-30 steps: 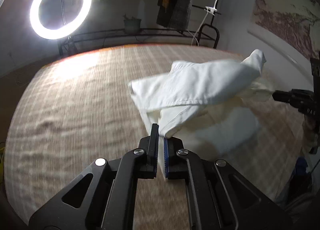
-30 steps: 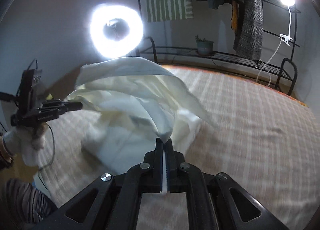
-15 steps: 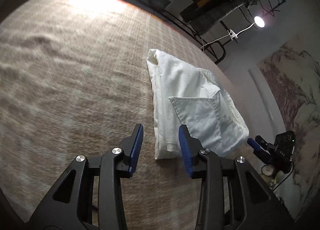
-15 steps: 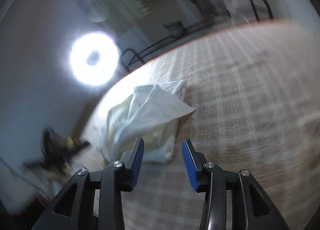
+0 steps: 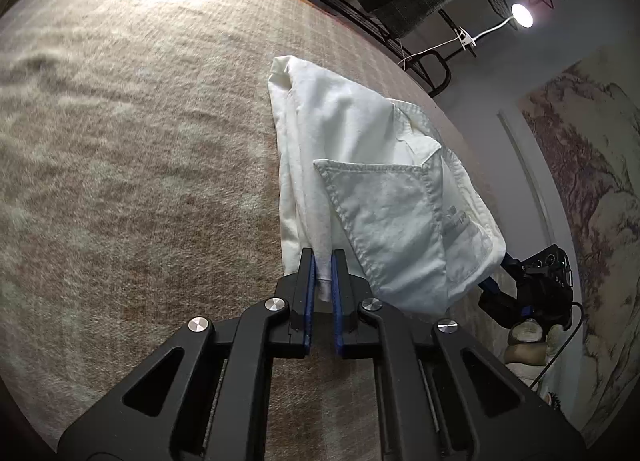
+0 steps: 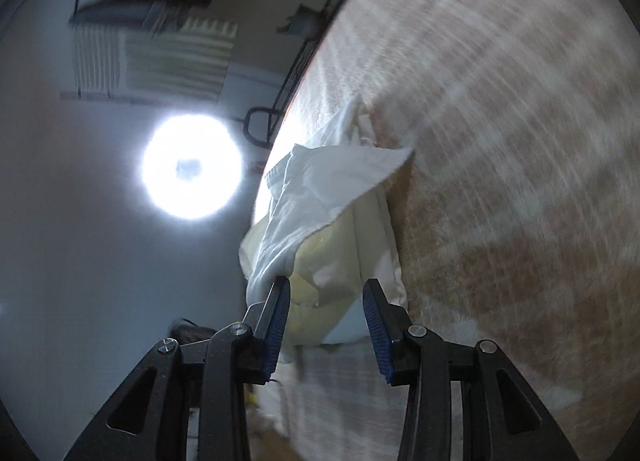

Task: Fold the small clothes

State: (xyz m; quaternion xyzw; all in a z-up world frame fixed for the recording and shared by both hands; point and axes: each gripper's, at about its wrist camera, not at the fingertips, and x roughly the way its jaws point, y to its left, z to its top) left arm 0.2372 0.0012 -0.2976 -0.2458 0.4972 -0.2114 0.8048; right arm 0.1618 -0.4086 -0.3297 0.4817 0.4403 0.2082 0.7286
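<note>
Right tool (image 6: 326, 313) jaws apart, straddling folded white garment (image 6: 340, 221) on plaid blanket (image 6: 500, 141).

The left wrist camera is sitting behind the left gripper (image 5: 323, 261), looking down at a slant across the plaid bed cover (image 5: 140, 141), close to the white garment (image 5: 360, 165). The right wrist camera is riding behind the right gripper (image 6: 326, 301), rolled sideways, close to the same garment (image 6: 320, 201). Both views are sharing the garment and the cover; the left view is also catching the right gripper (image 5: 520, 281) beyond the garment.
</note>
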